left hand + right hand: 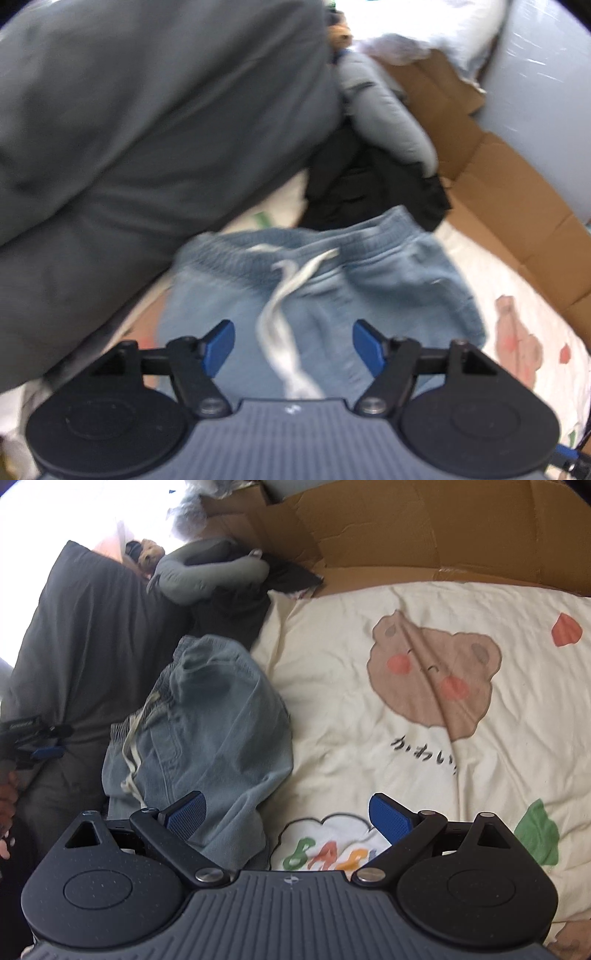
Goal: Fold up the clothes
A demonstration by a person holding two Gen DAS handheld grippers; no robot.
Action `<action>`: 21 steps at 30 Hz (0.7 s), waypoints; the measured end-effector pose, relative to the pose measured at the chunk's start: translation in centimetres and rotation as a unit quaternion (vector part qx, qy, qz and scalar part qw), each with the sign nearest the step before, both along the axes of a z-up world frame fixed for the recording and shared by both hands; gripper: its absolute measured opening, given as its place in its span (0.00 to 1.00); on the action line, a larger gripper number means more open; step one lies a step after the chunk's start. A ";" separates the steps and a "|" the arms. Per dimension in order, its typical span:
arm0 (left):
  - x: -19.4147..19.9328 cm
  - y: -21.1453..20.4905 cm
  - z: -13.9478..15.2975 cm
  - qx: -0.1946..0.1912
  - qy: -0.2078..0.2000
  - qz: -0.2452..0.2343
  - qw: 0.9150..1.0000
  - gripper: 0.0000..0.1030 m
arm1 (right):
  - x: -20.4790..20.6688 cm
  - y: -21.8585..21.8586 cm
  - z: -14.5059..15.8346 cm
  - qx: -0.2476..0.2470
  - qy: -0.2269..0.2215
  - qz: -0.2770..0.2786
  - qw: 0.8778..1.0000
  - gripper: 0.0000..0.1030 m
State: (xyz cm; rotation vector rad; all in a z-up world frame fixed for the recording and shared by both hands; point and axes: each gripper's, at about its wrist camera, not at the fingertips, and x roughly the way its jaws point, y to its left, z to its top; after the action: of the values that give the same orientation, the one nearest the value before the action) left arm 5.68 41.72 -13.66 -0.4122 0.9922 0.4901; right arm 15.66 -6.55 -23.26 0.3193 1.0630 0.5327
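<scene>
A pair of light blue denim shorts (332, 280) with a white drawstring (280, 314) lies bunched on a cream bedsheet. My left gripper (293, 349) hovers open just above the shorts, the drawstring running between its blue pads. In the right wrist view the same shorts (218, 723) lie left of centre. My right gripper (288, 818) is open at their near right edge, with its left pad (186, 814) over the fabric and its right pad over the sheet. The left gripper (44, 751) shows at the far left edge of that view.
A large dark grey pillow (147, 129) lies left of the shorts. Black clothing (369, 181) and a grey puffy garment (384, 110) sit behind them. Flattened cardboard (406, 535) lines the far side. The cream sheet (424, 701) with a bear print spreads to the right.
</scene>
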 end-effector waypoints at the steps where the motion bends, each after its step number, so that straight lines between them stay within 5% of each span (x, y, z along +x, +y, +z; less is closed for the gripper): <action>1: -1.1 0.5 0.1 -0.001 0.005 0.007 1.000 0.72 | -0.3 0.3 0.0 -0.001 0.000 0.006 1.000 0.95; 10: -8.4 2.6 -1.5 -0.013 0.077 0.000 0.997 0.81 | -1.4 2.2 -1.1 -0.008 0.016 0.039 0.999 0.95; 21: -11.8 1.8 -7.1 -0.021 0.155 -0.053 0.986 0.82 | -1.5 6.1 -3.0 -0.014 0.034 0.094 0.995 0.92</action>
State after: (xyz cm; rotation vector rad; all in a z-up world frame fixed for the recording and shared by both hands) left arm -6.11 43.53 -20.73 -0.3231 1.3203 0.4453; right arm 14.19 -0.48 -26.23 0.2140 1.1721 0.6788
